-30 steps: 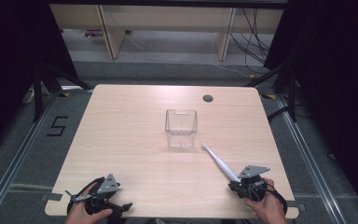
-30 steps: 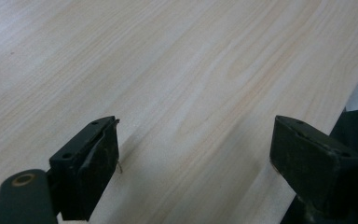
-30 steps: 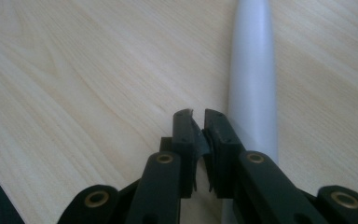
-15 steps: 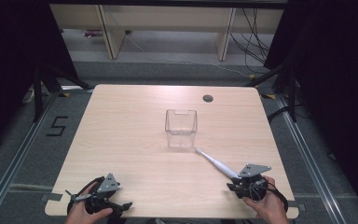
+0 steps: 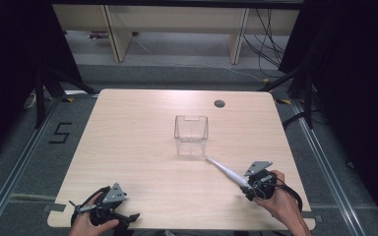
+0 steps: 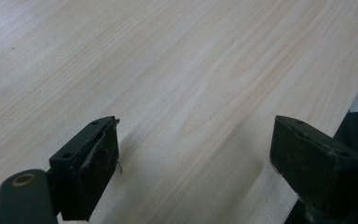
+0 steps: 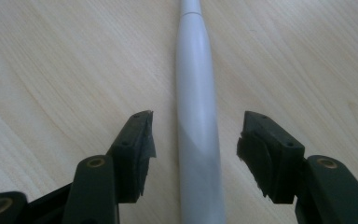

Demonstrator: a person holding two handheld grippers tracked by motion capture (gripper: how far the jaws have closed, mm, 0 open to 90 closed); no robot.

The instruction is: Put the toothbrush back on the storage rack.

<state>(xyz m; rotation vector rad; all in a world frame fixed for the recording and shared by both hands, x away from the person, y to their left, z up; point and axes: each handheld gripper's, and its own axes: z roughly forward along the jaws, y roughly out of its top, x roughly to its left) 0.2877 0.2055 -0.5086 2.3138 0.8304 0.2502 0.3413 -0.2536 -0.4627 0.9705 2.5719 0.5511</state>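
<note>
A white electric toothbrush (image 5: 226,171) lies on the wooden table (image 5: 128,128), its head close to the front right corner of a clear plastic container (image 5: 191,135). Its handle end lies between the jaws of my right gripper (image 5: 248,188) at the front right. In the right gripper view the handle (image 7: 196,107) runs up the middle, with a gap to each pad. That gripper (image 7: 196,140) is open; its jaws have just been opening. My left gripper (image 5: 109,212) rests at the table's front left edge, and its jaws (image 6: 196,154) stand wide apart over bare wood.
A dark cable hole (image 5: 219,103) sits in the table's far right part. The table's edge and dark floor show at the right of the left gripper view. Wooden shelving and cables stand behind the table; a "5" mark (image 5: 61,132) is on the floor at left.
The right gripper's jaws have let go of the toothbrush. Its head has swung a little left toward the container. The right hand has lifted slightly. The left gripper has stayed put.
</note>
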